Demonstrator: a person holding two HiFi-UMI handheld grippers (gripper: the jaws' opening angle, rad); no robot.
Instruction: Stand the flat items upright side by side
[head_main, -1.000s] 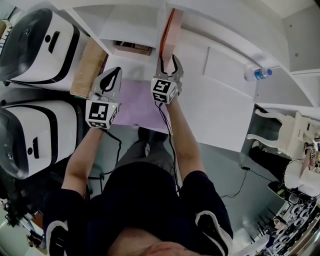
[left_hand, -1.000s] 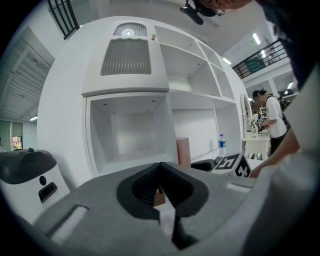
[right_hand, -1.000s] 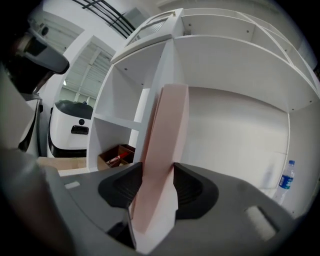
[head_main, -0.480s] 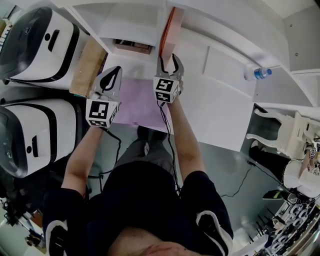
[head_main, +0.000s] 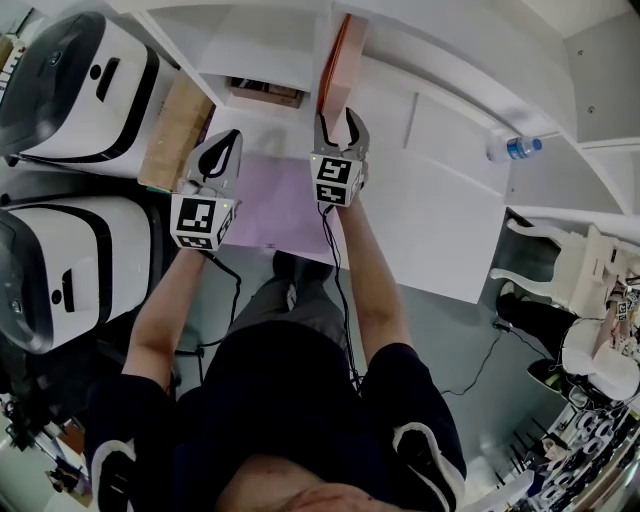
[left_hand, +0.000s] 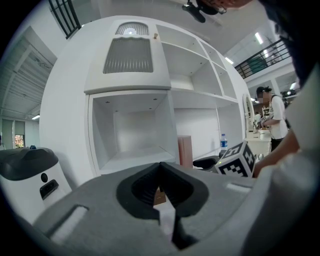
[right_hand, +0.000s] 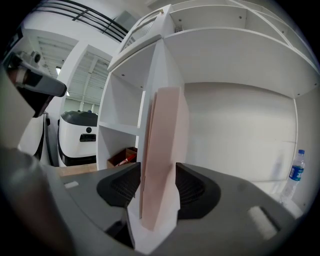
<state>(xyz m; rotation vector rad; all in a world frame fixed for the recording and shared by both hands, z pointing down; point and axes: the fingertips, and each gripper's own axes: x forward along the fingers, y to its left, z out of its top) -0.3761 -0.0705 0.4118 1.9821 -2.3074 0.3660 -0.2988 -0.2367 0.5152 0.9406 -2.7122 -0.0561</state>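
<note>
Bright, even indoor light washes the white shelves (head_main: 400, 110); both gripper views bulge, with dark corners and soft shadows.

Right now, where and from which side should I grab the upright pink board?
Take the pink board by its near upright edge, low down. Come straight in from the front with one finger on each flat face. It stands on end with its thin edge toward you, so only the faces give a flat hold. The right gripper straddles it there; its fingers have just been opening.
</note>
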